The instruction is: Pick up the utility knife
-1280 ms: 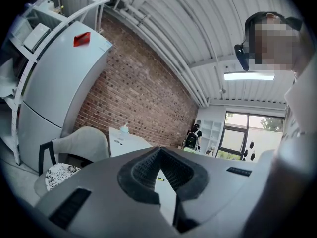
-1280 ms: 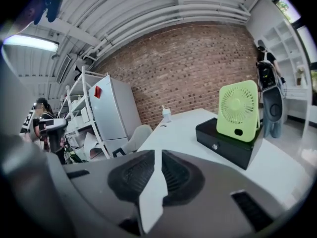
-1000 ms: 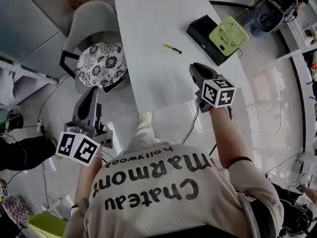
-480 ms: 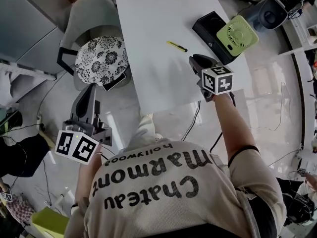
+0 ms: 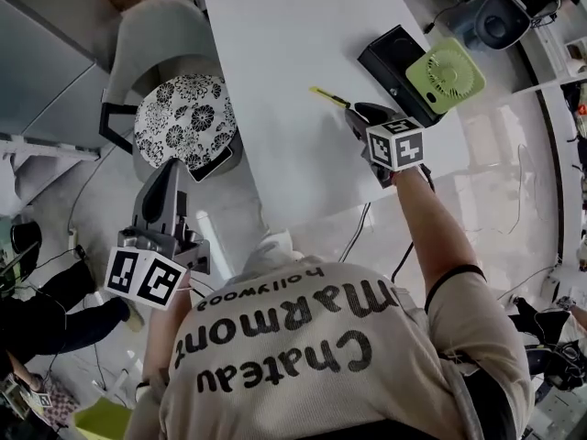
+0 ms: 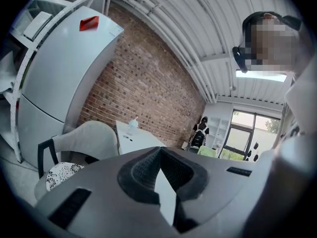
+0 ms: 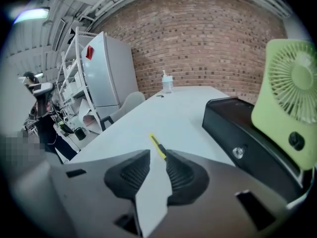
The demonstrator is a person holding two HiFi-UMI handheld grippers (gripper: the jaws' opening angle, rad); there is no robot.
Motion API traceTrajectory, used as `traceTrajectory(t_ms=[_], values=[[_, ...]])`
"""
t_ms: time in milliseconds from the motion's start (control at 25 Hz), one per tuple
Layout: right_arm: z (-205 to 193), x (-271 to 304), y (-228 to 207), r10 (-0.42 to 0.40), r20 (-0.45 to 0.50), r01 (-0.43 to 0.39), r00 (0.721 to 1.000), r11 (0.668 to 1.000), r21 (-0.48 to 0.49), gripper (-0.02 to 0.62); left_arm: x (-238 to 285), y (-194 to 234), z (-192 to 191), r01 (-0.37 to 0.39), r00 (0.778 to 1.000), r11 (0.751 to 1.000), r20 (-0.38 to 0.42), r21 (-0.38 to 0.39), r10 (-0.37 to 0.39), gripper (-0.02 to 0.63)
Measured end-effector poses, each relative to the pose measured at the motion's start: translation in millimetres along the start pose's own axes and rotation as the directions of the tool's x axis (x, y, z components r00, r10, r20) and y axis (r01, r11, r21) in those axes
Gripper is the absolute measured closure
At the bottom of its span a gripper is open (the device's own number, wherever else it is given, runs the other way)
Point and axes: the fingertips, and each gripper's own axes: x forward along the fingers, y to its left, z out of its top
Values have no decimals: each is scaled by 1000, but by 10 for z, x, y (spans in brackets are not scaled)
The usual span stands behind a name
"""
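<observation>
The utility knife (image 5: 327, 96), slim and yellow with a dark tip, lies flat on the white table (image 5: 284, 35). In the right gripper view the utility knife (image 7: 158, 146) sits just beyond the fingertips, in line with the gap. My right gripper (image 5: 356, 115) hovers low over the table right behind the knife; its jaws are opening and nothing is between them (image 7: 155, 157). My left gripper (image 5: 169, 168) hangs off the table's left side, beside the chair, with its pads meeting at the tips (image 6: 159, 150) and holding nothing.
A black box (image 5: 396, 62) with a green fan (image 5: 448, 73) leaning on it stands close to the right of the knife. A grey chair with a patterned cushion (image 5: 185, 120) stands left of the table. A small bottle (image 7: 167, 83) stands at the table's far end.
The right gripper has gone forward and down to just behind the knife, and its jaws have spread. The left gripper has drifted a little beside the chair.
</observation>
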Motion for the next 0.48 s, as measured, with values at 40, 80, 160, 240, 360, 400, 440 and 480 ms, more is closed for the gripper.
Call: traceTrajectory(t_ms=[40, 80, 160, 240, 360, 400, 440, 480], values=[[-3, 41, 5, 0, -10, 0, 1000, 1000, -4, 488, 46, 29, 16, 5, 1000, 1000, 2, -1, -5, 604], [2, 82, 3, 0, -18, 0, 1000, 1000, -5, 486, 99, 62, 34, 9, 1000, 1000, 4, -3, -9, 604], [20, 137, -22, -3, -33, 4, 999, 1000, 2, 486, 227, 112, 80, 20, 1000, 1000, 2, -5, -20, 604], [20, 157, -49, -8, -56, 9, 998, 1000, 8, 486, 370, 131, 128, 41, 999, 999, -11, 10, -41, 604], [35, 223, -55, -6, -88, 5, 996, 1000, -8, 479, 571, 161, 164, 86, 996, 996, -25, 28, -85, 604], [47, 244, -53, -5, -91, 4, 996, 1000, -12, 475, 630, 175, 166, 100, 995, 995, -26, 23, -100, 604], [57, 258, -57, -6, -91, 5, 996, 1000, -12, 470, 686, 187, 167, 113, 993, 993, -27, 17, -112, 604], [62, 268, -69, -10, -89, 9, 996, 1000, -8, 467, 738, 196, 168, 123, 992, 992, -28, 13, -123, 604]])
